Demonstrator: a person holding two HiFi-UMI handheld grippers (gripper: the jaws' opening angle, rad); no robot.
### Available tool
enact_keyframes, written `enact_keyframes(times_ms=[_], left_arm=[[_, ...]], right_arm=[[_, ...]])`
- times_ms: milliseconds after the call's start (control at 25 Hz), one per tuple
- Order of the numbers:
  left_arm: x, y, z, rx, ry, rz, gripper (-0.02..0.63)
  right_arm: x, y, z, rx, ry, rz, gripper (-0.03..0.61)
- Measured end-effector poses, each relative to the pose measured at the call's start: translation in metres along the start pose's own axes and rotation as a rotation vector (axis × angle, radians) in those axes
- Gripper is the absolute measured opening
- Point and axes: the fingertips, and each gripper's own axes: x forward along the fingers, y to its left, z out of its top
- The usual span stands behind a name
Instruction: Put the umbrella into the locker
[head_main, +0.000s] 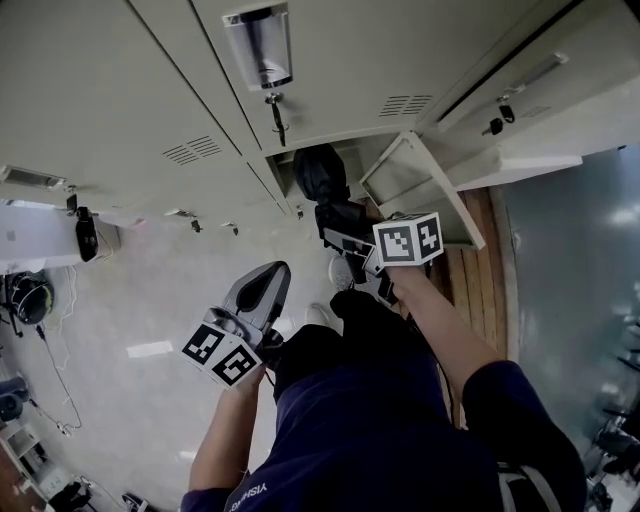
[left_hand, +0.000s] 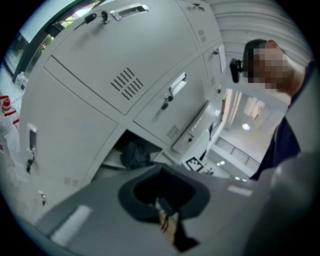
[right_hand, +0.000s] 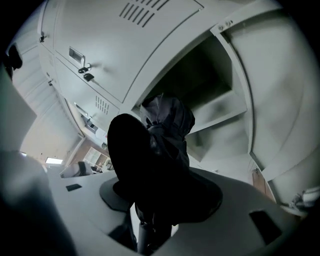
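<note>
**Both grippers held forward, the right one loaded**

The left gripper (head_main: 270, 278) is held at lower centre-left on a bare left forearm (head_main: 225, 430), its jaws closed together with nothing between them. The right gripper (head_main: 333, 218) is extended toward upper centre, jaws clamped on the dark umbrella (head_main: 320, 172), with the right forearm (head_main: 450, 335) stretched out behind it.

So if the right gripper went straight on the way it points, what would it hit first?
Probably the open grey locker compartment: the dark folded umbrella in the right gripper aims into its mouth, near the left edge; depth unclear.
</note>
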Motion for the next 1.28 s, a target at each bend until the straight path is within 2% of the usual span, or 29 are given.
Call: enact_keyframes(times_ms=[320, 480, 760, 880, 1080, 1280], left_arm=[[0.021, 0.049, -0.024, 0.004, -0.001, 0.037, 0.001], [0.033, 0.069, -0.031, 0.01, -0.01, 0.034, 0.001], [0.061, 0.098, -0.041, 0.031, -0.029, 0.004, 0.002], [0.072, 0.099, -0.041, 0.037, -0.043, -0.012, 0.0], [0.098, 0.097, -0.035, 0.075, -0.057, -0.036, 0.0], [0.126, 0.099, -0.024, 0.148, -0.059, -0.051, 0.0]], right_arm=[[0.052, -0.05, 0.029, -0.087, 0.013, -0.08, 0.201], [0.07, -0.071, 0.046, -0.165, 0.032, -0.141, 0.201], [0.089, -0.095, 0.084, -0.468, 0.068, -0.322, 0.201], [0.093, -0.097, 0.099, -0.61, 0.082, -0.384, 0.201], [0.097, -0.105, 0.12, -0.885, 0.132, -0.54, 0.201], [0.103, -0.115, 0.135, -1.007, 0.119, -0.62, 0.201]])
